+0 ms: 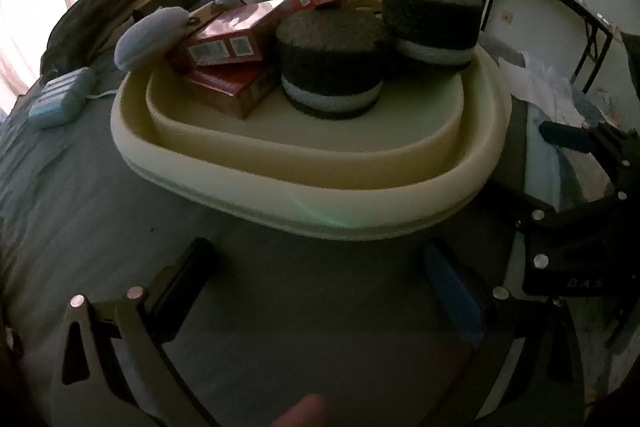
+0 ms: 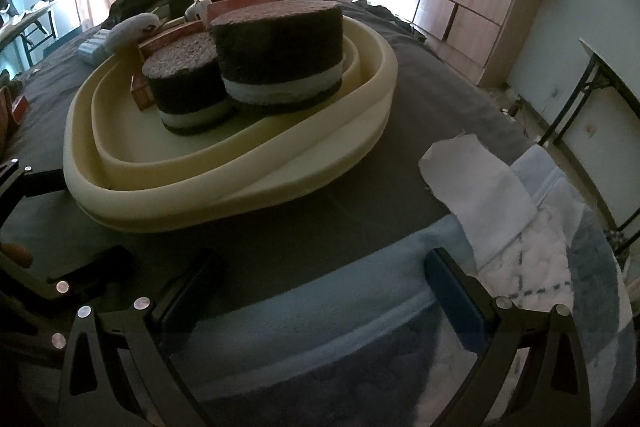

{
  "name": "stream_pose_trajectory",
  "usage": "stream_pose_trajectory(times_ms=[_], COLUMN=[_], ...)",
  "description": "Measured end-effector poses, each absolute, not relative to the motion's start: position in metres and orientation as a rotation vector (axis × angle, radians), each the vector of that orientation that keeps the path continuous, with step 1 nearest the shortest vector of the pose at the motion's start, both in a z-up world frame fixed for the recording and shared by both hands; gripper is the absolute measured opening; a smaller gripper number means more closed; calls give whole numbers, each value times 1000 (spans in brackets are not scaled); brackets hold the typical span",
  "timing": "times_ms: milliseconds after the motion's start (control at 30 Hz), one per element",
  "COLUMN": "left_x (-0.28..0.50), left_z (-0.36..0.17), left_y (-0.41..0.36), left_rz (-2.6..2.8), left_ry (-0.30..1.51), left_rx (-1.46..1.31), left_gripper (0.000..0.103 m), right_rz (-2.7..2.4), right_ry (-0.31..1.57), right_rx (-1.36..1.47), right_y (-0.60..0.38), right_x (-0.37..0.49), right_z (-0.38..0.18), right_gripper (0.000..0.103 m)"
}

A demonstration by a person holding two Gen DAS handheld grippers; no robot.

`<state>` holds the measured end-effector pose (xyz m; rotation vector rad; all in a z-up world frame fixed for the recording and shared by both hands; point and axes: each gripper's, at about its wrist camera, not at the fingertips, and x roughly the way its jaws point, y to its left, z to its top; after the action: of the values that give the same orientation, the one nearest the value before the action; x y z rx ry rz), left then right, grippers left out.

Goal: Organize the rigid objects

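Both tools, the left tool (image 1: 320,291) and right tool (image 2: 324,291), hover spread and empty over the grey-sheeted bed (image 1: 100,195), the cream oval plastic basin (image 1: 280,195) of red cardboard boxes (image 1: 232,39) and dark round sponges (image 1: 332,67) lying straight ahead, nearer the left.

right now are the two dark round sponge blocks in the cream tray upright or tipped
Upright: both dark round sponge blocks stand flat on the cream tray, their white bands level.
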<state>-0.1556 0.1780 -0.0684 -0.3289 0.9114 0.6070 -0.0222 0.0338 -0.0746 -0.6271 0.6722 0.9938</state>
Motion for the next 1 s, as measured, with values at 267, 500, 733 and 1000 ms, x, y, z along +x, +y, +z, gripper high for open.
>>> stream_pose_trajectory(times_ms=[267, 500, 733, 1000], left_x=[-154, -154, -154, -154], left_z=[-68, -68, -68, -69], left_y=[182, 182, 183, 183], left_rz=[600, 600, 600, 600], left_ry=[907, 907, 907, 907], left_rx=[-336, -336, -335, -335], left_gripper=[103, 103, 103, 103], right_rz=[994, 994, 994, 994], right_ry=[672, 672, 672, 672], right_rx=[-628, -628, -629, -629], right_y=[33, 33, 33, 32], right_x=[-22, -22, -22, -23], right_z=[-74, -74, -74, -74], right_gripper=[103, 103, 103, 103])
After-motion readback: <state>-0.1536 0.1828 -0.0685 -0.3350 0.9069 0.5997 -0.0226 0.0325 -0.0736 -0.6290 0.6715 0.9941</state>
